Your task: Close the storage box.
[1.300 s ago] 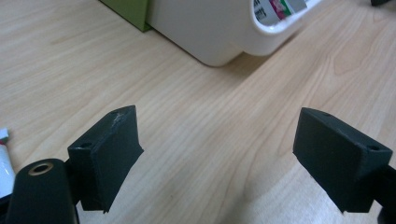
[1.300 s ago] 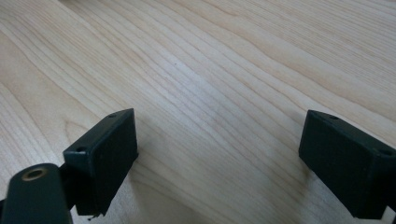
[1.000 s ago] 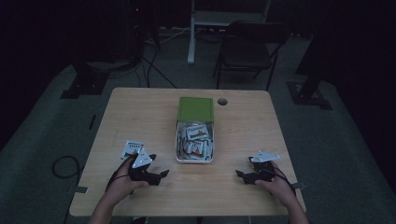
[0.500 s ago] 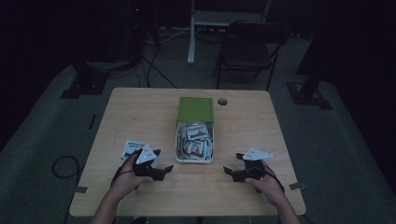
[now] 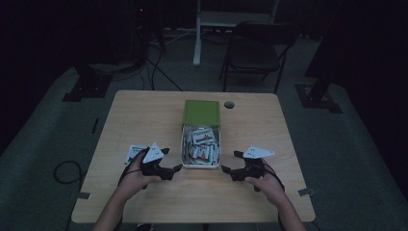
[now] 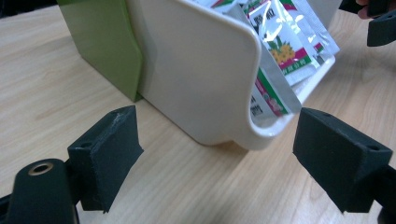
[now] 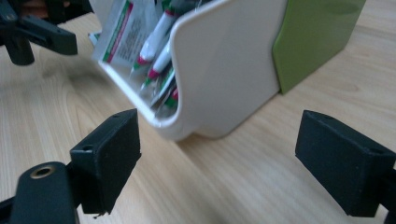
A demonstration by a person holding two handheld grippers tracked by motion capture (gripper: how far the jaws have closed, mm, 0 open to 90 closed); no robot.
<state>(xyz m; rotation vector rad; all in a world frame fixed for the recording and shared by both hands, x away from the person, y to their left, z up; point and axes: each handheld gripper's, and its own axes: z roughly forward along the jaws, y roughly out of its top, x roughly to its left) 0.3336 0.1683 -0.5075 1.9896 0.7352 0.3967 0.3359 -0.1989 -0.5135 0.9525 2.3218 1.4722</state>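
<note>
Sachets (image 5: 201,144) are held in a white box (image 5: 183,147) on the worktop (image 5: 144,115), flanked by the left gripper (image 5: 177,168) and right gripper (image 5: 226,169), jaws released, empty.

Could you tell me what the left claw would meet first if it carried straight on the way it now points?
Probably the white box of sachets: the open left claw faces its near side wall, with bare table between.
</note>
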